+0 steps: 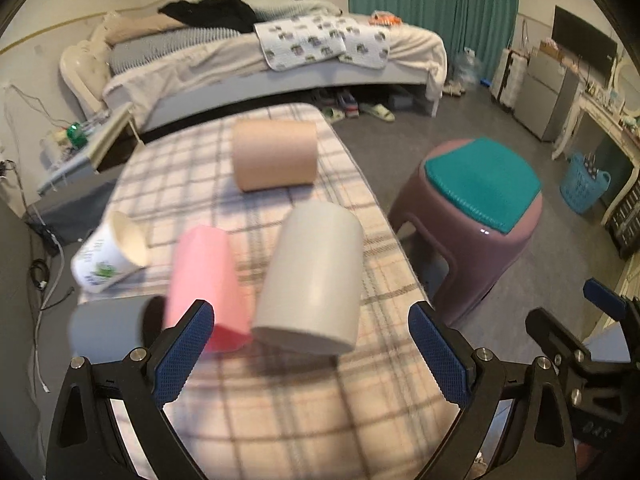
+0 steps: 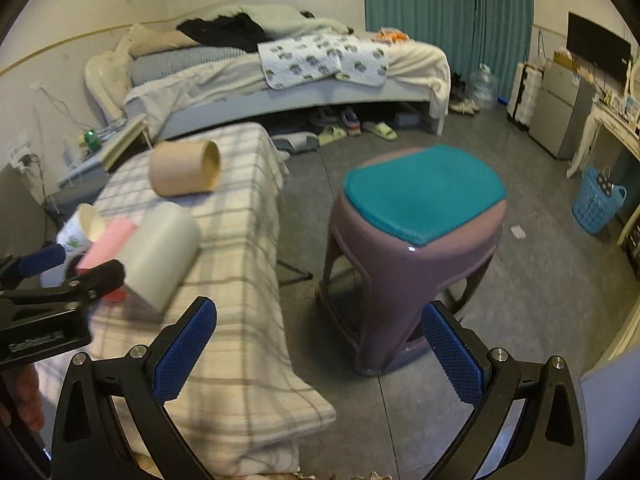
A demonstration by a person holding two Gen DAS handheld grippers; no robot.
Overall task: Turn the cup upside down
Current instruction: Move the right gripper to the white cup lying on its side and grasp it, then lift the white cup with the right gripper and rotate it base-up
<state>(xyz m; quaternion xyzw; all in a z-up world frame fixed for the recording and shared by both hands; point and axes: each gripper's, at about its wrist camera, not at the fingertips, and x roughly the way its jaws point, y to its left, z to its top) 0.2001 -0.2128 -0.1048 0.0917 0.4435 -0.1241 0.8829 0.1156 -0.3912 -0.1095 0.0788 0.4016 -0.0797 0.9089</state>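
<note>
Blue-padded left gripper [image 1: 311, 354] jaws wide, nothing held; grey cup [image 1: 312, 280] lies on its side at 12 o'clock btwn them, pink cup [image 1: 202, 280] touching at 9. Right gripper [image 2: 320, 354] wide too, facing stool [image 2: 416, 240].

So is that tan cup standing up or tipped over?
Tipped over: the tan cup lies on its side on the checked cloth, its open mouth facing sideways.

grey cup [image 1: 108, 330] blurred, part-hidden behind left tongs [image 1: 312, 354]
</note>
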